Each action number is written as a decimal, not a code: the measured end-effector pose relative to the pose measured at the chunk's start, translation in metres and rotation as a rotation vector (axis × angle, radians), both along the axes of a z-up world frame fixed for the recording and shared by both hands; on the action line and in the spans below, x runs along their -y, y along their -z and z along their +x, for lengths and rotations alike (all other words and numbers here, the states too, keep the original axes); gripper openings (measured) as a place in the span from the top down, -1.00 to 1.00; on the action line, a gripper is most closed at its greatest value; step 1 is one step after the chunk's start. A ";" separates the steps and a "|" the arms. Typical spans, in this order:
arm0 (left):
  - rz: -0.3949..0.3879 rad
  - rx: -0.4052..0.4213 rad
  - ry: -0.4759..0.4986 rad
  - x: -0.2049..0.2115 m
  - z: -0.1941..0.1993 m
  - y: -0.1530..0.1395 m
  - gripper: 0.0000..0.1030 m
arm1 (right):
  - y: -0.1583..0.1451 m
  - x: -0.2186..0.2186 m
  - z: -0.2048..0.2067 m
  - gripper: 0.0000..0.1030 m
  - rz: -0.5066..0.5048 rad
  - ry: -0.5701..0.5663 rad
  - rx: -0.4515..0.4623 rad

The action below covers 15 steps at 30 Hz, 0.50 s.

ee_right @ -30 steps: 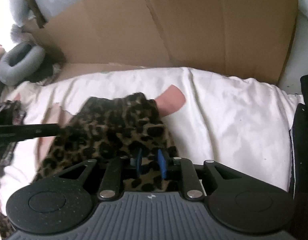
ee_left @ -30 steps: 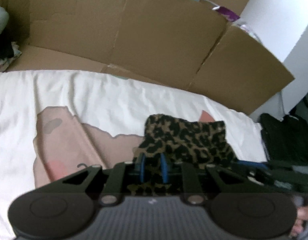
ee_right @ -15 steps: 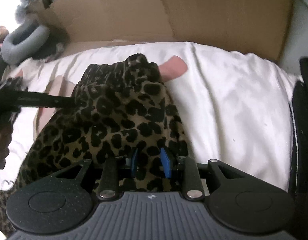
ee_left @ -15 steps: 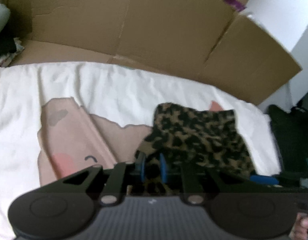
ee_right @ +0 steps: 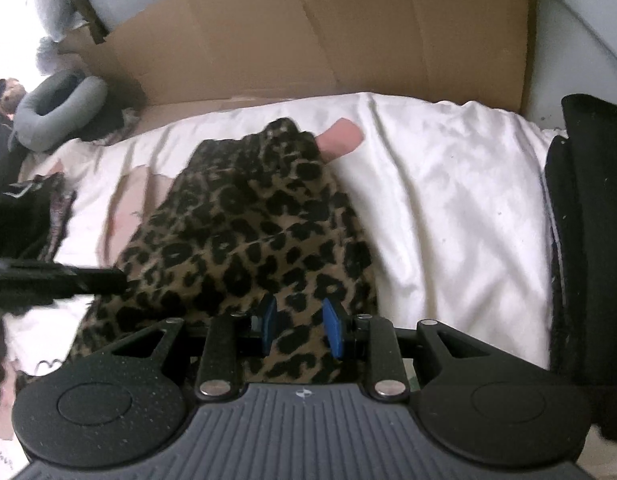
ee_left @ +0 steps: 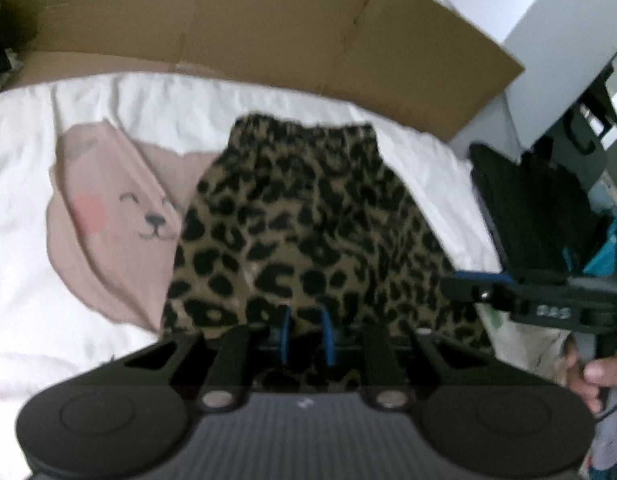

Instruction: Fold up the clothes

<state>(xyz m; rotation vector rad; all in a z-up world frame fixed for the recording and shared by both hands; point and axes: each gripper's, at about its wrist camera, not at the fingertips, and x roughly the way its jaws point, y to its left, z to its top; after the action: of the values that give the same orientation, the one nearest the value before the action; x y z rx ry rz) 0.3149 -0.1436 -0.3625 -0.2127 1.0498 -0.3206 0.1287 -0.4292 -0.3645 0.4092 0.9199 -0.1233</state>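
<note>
Currently, status per view:
left gripper (ee_left: 305, 338): blue pads pinched onto the near hem of the leopard-print garment (ee_left: 308, 236), cloth bunched between them.
right gripper (ee_right: 299, 330): also clamped on the same garment (ee_right: 252, 240), a fold of leopard fabric filling the gap between the blue pads.
garment position: stretched out from both grippers toward the cardboard, far edge lying on the white sheet (ee_left: 24, 184); near edge held up at both grips.
under garment: beige bear-face print (ee_left: 108, 220) on the sheet, partly covered on its right side; a pink patch (ee_right: 340, 138) pokes out past the far corner.
backdrop: cardboard panels (ee_left: 244, 28) standing behind the sheet.
side items: grey ring pillow (ee_right: 56, 108) far left in right wrist view; black fabric (ee_right: 588, 240) along the right edge of the sheet.
</note>
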 end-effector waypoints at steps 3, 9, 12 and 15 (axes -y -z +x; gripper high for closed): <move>0.016 -0.014 -0.008 0.000 -0.003 0.009 0.65 | 0.001 -0.013 -0.001 0.35 -0.006 -0.053 0.001; 0.109 -0.003 -0.030 -0.010 -0.003 0.018 0.63 | 0.013 -0.020 -0.003 0.34 -0.076 -0.078 -0.062; 0.119 -0.004 -0.061 -0.021 -0.006 0.021 0.64 | 0.017 -0.014 -0.010 0.34 -0.095 -0.052 -0.080; 0.142 0.003 -0.059 -0.029 -0.013 0.021 0.66 | 0.019 -0.008 -0.019 0.34 -0.107 -0.030 -0.097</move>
<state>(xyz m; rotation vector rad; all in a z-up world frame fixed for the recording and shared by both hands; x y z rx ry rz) 0.3018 -0.1143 -0.3832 -0.1157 1.0565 -0.1919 0.1094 -0.4214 -0.3837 0.2924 1.0096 -0.1652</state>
